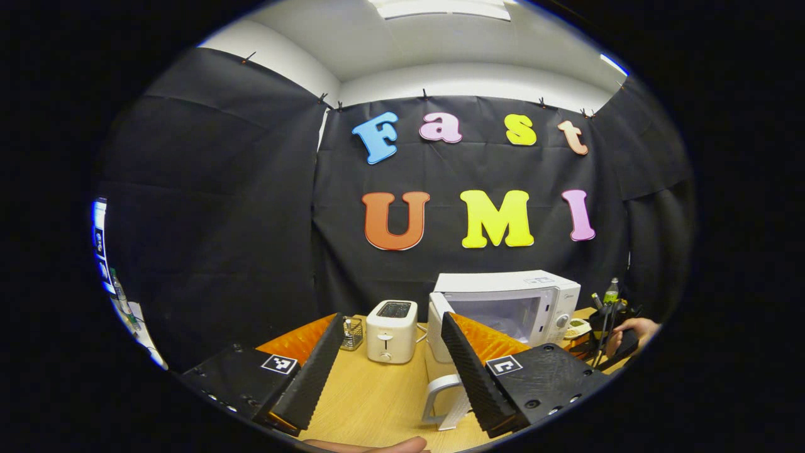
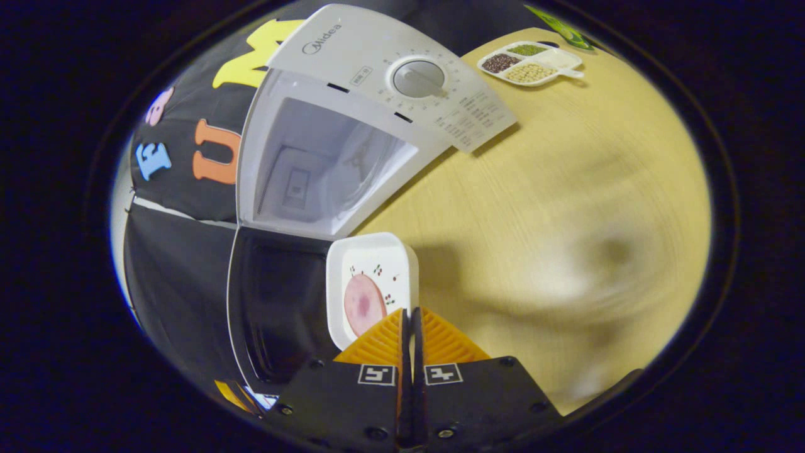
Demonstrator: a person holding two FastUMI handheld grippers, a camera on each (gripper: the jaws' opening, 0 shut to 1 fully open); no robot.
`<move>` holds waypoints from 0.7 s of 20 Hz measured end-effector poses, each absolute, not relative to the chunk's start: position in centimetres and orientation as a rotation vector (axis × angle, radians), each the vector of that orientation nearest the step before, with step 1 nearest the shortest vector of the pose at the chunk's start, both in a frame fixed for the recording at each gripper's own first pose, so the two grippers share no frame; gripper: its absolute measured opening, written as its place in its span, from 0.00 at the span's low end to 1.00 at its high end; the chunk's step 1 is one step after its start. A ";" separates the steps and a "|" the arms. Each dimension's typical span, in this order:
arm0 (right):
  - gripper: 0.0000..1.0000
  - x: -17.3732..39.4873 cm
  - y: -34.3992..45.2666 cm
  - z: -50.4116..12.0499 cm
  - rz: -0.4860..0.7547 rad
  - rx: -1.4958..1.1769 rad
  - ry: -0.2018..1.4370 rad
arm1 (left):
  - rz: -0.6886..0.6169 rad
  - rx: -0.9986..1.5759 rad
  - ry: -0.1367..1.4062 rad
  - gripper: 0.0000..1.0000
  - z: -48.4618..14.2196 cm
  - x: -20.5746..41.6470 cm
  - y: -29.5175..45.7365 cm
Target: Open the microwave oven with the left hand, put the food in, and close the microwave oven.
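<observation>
The white microwave stands with its door swung open toward me. The door's white handle lies between the fingers of my open left gripper, close to the right finger and not clamped. In the right gripper view the open cavity and the dark inner side of the door lie ahead. My right gripper is shut on the rim of a white square dish that holds a pink slice of ham, just in front of the cavity. A hand holds that gripper to the right of the microwave.
A white toaster and a small wire holder stand left of the microwave on the wooden table. A divided tray of beans lies beyond the control panel. A green bottle stands at the far right.
</observation>
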State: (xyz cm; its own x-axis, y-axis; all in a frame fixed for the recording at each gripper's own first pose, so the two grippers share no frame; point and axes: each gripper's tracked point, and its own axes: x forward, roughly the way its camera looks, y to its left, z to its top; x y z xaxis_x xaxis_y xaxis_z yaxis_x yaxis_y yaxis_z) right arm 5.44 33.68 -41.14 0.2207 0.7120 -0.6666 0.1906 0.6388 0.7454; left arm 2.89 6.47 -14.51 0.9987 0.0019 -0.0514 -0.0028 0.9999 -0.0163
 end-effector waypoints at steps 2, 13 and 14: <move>0.04 6.7 35.4 -41.6 0.356 0.910 1.291 | -0.024 -0.017 0.045 0.93 -14.0 2.5 5.7; 0.04 18.9 43.7 -39.6 0.214 1.048 0.798 | -0.066 -0.019 0.045 0.93 -15.1 1.8 4.7; 0.04 19.6 44.3 -40.1 0.189 1.066 0.792 | -0.058 -0.019 0.053 0.93 -15.4 1.8 5.1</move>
